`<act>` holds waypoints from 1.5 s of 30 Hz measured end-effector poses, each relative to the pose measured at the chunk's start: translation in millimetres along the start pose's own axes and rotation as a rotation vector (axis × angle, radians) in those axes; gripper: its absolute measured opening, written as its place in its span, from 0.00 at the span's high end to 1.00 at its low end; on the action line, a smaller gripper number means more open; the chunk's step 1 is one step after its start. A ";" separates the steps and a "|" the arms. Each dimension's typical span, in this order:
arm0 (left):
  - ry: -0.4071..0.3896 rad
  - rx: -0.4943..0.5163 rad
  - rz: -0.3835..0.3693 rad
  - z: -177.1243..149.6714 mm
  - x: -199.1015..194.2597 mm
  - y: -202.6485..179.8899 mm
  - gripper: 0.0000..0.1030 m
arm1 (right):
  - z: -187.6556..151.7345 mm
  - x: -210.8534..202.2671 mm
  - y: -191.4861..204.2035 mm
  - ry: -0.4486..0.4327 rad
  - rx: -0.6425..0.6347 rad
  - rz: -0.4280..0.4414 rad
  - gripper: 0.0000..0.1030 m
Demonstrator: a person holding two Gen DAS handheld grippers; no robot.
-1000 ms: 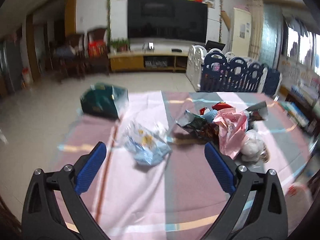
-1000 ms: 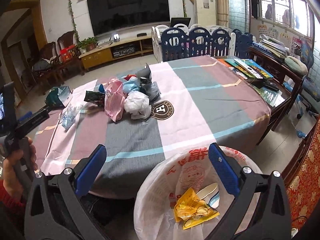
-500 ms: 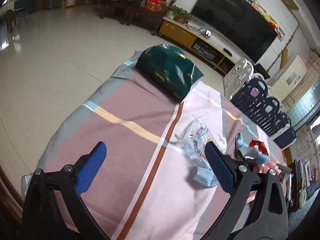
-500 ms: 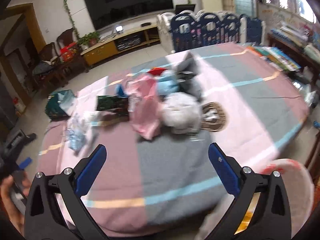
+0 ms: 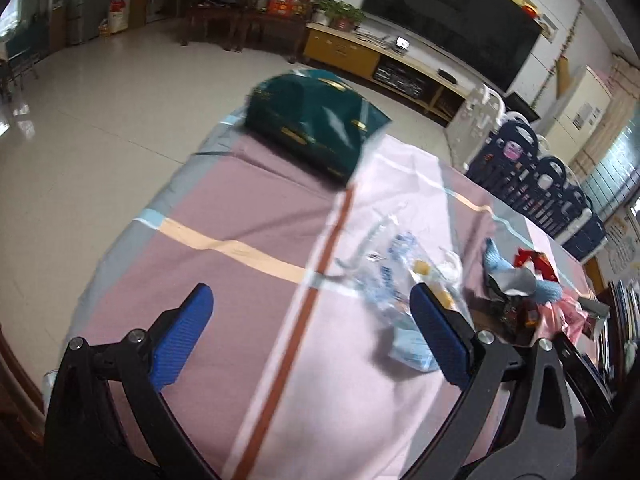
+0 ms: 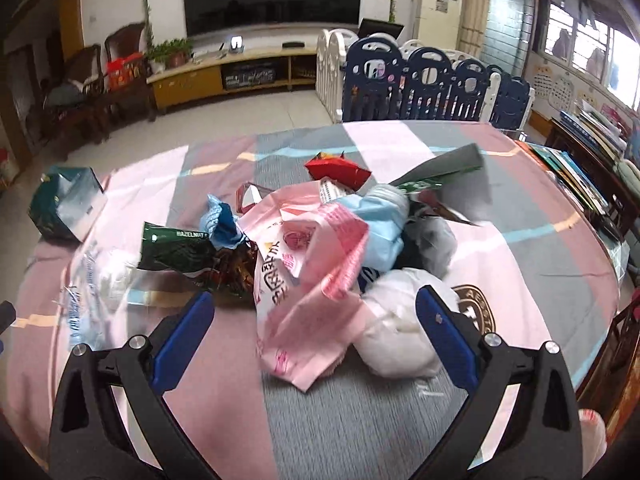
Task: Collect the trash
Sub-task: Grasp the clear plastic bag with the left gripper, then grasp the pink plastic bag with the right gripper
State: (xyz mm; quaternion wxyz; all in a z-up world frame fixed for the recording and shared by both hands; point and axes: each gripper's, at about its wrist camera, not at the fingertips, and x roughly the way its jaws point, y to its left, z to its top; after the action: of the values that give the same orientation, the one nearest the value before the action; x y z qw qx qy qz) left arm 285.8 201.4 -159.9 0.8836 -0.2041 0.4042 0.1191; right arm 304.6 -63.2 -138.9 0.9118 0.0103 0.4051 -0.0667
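A: How far along is the trash collecting?

B: Most is left, I judge. A heap of rubbish sits in the middle of the desk (image 6: 560,216), which wears a pink-and-grey striped cloth: a crumpled pink plastic bag (image 6: 308,280), a white wadded plastic bag (image 6: 396,332), a green foil snack wrapper (image 6: 180,248), a red packet (image 6: 336,170) and pale blue wrapping (image 6: 380,224).

A: And the grippers?

B: The right gripper (image 6: 314,336) hangs over the pink bag. Its jaws have just been closing a little but stand spread, the bag between them in view, not pinched. The left gripper (image 5: 308,330) has its jaws spread too, nothing between them; a clear printed plastic wrapper (image 5: 394,276) lies just beside its right pad.

A: Anything else?

B: A dark teal bag (image 5: 312,128) at the desk's far edge, untouched.
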 end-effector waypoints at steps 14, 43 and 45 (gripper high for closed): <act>0.088 0.043 -0.082 -6.1 28.0 -42.7 0.04 | -74.8 -49.6 -11.4 0.168 0.049 0.308 0.70; 0.113 0.209 -0.101 -10.2 32.9 -56.9 0.88 | -79.6 -63.3 -11.9 0.078 0.046 0.187 0.15; 0.108 0.207 -0.099 -9.2 32.0 -56.0 0.88 | -78.0 -59.3 -8.2 0.087 0.039 0.175 0.12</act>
State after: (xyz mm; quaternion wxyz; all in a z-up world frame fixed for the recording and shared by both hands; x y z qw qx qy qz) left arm 321.4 148.9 -174.9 0.8818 -0.1374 0.4506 0.0217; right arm 206.7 -59.0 -147.1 0.8952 0.0664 0.4406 0.0060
